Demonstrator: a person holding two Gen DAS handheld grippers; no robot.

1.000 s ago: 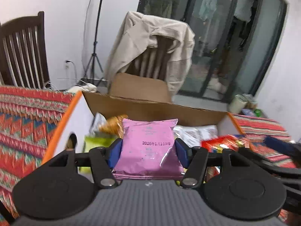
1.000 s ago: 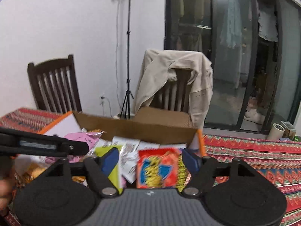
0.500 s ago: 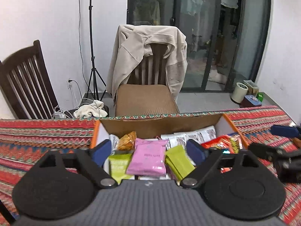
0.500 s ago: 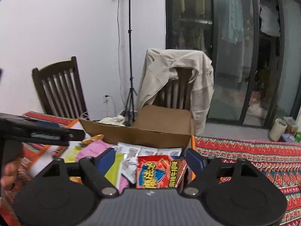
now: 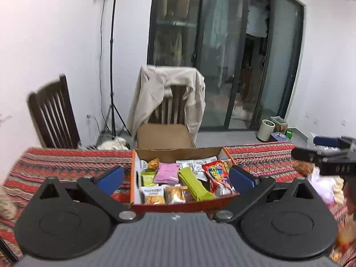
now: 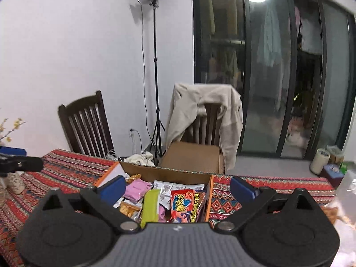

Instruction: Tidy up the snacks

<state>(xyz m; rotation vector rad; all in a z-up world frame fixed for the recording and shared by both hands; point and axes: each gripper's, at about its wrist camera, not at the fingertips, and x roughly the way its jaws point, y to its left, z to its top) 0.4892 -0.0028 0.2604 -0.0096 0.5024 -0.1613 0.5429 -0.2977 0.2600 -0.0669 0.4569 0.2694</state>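
An open cardboard box [image 5: 178,152] with orange sides sits on the patterned tablecloth and holds several snack packets: a pink packet [image 5: 167,173], a green packet [image 5: 193,184], a red packet [image 5: 217,174]. My left gripper [image 5: 175,178] is open and empty, raised back from the box. My right gripper [image 6: 176,188] is open and empty, above the box [image 6: 165,174], where the pink packet [image 6: 135,189], green packet [image 6: 150,207] and red packet [image 6: 185,205] show. The right gripper also shows in the left wrist view [image 5: 324,158].
A chair draped with a beige jacket [image 5: 169,95] stands behind the table, a dark wooden chair [image 5: 53,113] to its left, with a light stand [image 6: 154,66]. More snacks in a clear bag [image 5: 322,180] lie on the tablecloth [image 5: 66,162] at the right.
My left gripper let go of the pink packet into the box, opened wide and pulled back and up. My right gripper released the red packet and also rose and withdrew.
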